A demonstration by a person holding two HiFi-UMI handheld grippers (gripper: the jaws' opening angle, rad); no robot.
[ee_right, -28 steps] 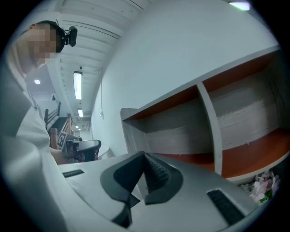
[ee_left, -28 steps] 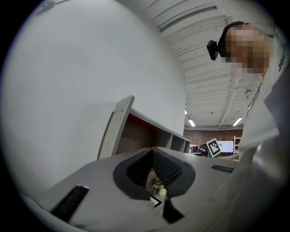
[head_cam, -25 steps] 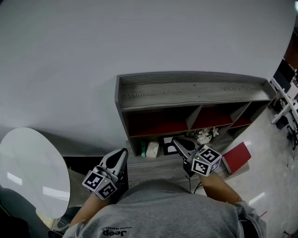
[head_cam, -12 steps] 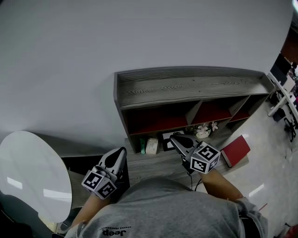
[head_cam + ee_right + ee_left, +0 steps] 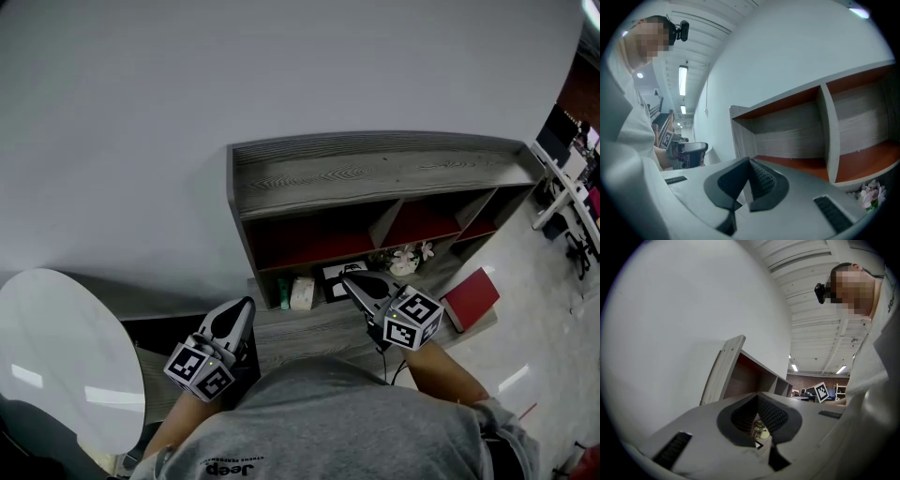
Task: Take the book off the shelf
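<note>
Plainly, in the head view the red book (image 5: 472, 298) lies flat at the right end of the lowest board of the shelf (image 5: 375, 173), its long axis slanting up-right; your right claw (image 5: 351, 278) is the nearer of the 2, with the book off to its right; the left claw (image 5: 247, 306) is well apart from it. Left gripper view: jaws together, empty; no book. Right gripper view: jaws together, empty; the book is out of frame.

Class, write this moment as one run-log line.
left gripper: shut, empty | right gripper: shut, empty | red book: lying on lower ledge, untouched
</note>
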